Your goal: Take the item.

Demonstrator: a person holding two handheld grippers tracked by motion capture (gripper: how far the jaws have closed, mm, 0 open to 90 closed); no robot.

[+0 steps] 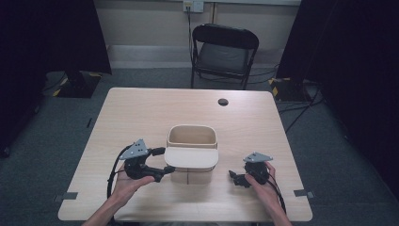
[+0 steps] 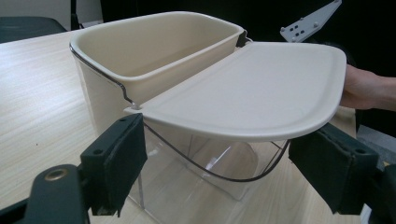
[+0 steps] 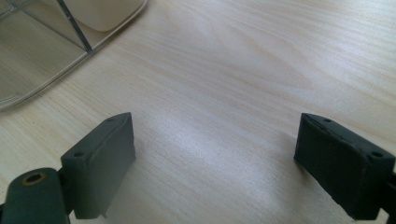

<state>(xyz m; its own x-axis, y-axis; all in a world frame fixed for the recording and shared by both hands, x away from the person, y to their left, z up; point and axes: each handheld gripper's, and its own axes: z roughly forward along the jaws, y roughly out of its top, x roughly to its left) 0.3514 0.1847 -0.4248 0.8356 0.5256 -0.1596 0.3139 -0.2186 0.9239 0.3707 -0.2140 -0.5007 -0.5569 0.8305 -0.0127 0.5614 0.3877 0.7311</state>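
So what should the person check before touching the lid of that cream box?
1. Left tongs open wide enough for the lid: ok, jaws stand apart on either side, below its edge.
2. Left tongs touching the lid: not ok, a gap remains.
3. Right tongs free: ok, open over bare table, holding nothing.
4. Box upright: ok, open top faces up.
5. Lid hinged to the box: cannot tell; it juts out level from the rim.
6. Clear base under the box steady: cannot tell.
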